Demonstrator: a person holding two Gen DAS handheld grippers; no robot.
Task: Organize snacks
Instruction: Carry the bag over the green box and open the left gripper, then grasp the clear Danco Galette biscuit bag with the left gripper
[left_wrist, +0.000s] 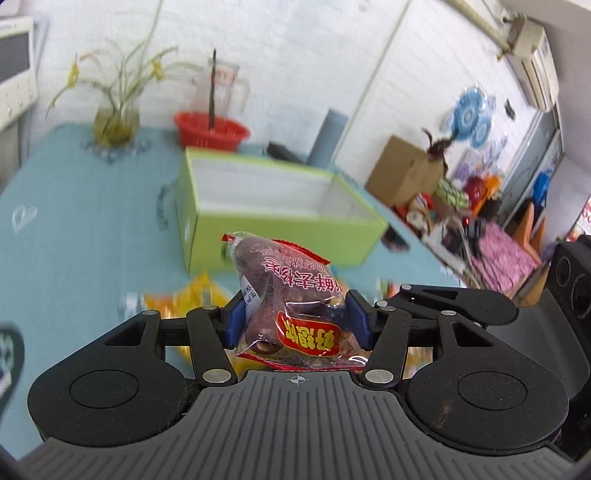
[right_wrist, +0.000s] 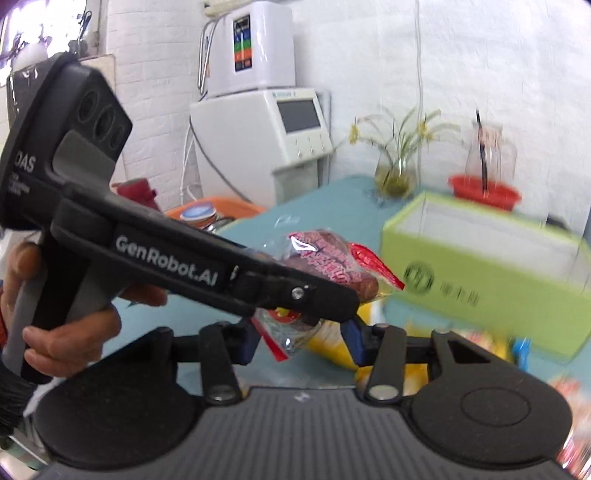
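A clear packet of dark red dates (left_wrist: 291, 295) with red labels sits between the blue pads of my left gripper (left_wrist: 297, 314), which is shut on it above the table. From the right wrist, the left gripper (right_wrist: 347, 295) crosses the picture with the date packet (right_wrist: 332, 266) sticking out of it. My right gripper (right_wrist: 301, 343) stands just below, with a yellow snack packet (right_wrist: 332, 350) between its pads; it looks shut on it, though the date packet's tail hides part. An open green box (left_wrist: 280, 236), empty as far as I see, stands beyond both.
More yellow snack packets (left_wrist: 199, 295) lie on the teal table (left_wrist: 74, 240) in front of the green box (right_wrist: 480, 291). A red basket (left_wrist: 210, 129), a glass jug (left_wrist: 221, 88) and a vase of plants (left_wrist: 114, 125) stand at the back. A hand (right_wrist: 70, 332) holds the left gripper.
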